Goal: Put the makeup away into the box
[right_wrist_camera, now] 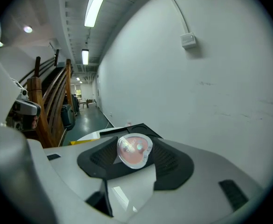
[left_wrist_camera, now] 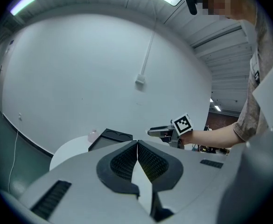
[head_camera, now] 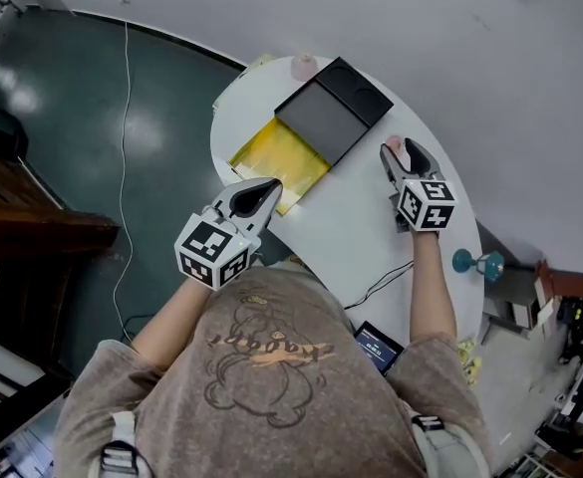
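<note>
The white table (head_camera: 356,232) has the black box (head_camera: 323,119) open toward its twelve o'clock. My left gripper (head_camera: 269,187), jaws together on nothing, hangs at the box's seven o'clock. At four o'clock my right gripper (head_camera: 399,151) clamps the pink heart-shaped compact (right_wrist_camera: 134,150). That slick case could slip out if I tilt, landing short of the box.
</note>
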